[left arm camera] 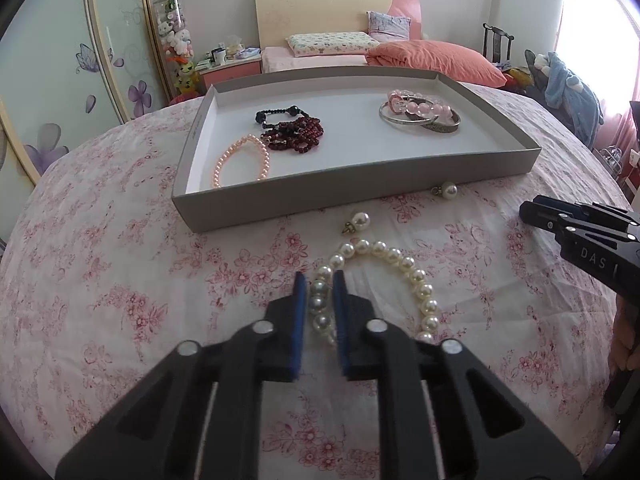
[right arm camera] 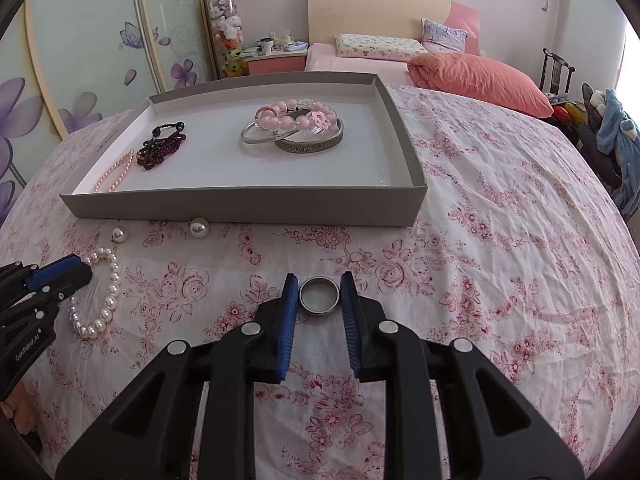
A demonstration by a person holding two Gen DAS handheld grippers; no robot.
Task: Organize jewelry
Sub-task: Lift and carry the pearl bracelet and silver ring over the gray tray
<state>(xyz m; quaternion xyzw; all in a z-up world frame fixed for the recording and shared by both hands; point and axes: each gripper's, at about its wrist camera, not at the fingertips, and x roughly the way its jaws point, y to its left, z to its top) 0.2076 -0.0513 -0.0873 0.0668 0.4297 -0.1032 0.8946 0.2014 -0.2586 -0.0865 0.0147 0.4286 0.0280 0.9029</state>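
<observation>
The work surface is a round table covered by a white cloth printed with pink flowers (right arm camera: 500, 220). On it sits a shallow grey cardboard tray with a white floor (right arm camera: 248, 208).

Left gripper (left arm camera: 320, 280): black frame, blue pads. Its jaws stand narrow, closed on one side of a white pearl bead bracelet (left arm camera: 416, 276); several beads sit between the pads, and the rest of the loop lies on the cloth to the right of the tool.

Right gripper (right arm camera: 320, 280): same make. Its jaws are drawn in against a plain silver-grey metal ring (right arm camera: 319, 295) that lies flat on the cloth; both pads touch the ring's outer edge.

Loose items: two single white pearl pendants with small metal caps lie on the cloth just in front of the tray's near wall, one (right arm camera: 199, 227) close to the wall, the other (right arm camera: 119, 234) nearer the bracelet.

Tray contents: a strand of small pale pink pearls (left arm camera: 240, 160) at the left near corner; beside it a heap of dark red beads (left arm camera: 294, 136) with a black bead string (left arm camera: 280, 114) behind it. Well apart, toward the right, two metal bangles (right arm camera: 296, 140) overlap, and a bracelet of large pink beads (right arm camera: 296, 114) rests on top of them.

A bed with a coral quilt (right arm camera: 480, 76) stands in the background.
</observation>
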